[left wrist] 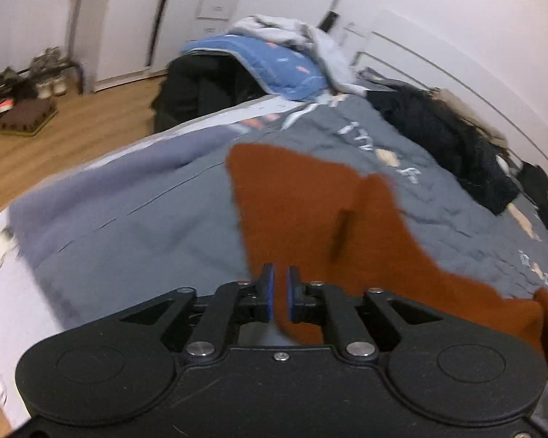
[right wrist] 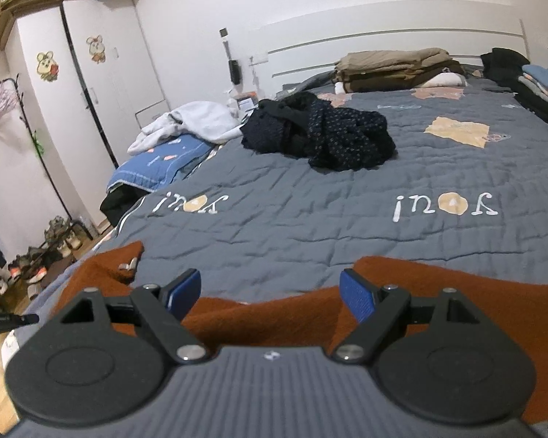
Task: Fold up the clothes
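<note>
The left gripper (left wrist: 280, 294) pinches an edge of the rust garment (left wrist: 299, 211), lifting it off the grey quilt (left wrist: 146, 226); that view is blurred, so the grip looks tight at best. The right gripper (right wrist: 272, 294) hangs wide apart over the garment's near edge.

Rust-brown knit garment (left wrist: 310, 211) spread loosely on the bed, one edge lifted, near edge rumpled
</note>
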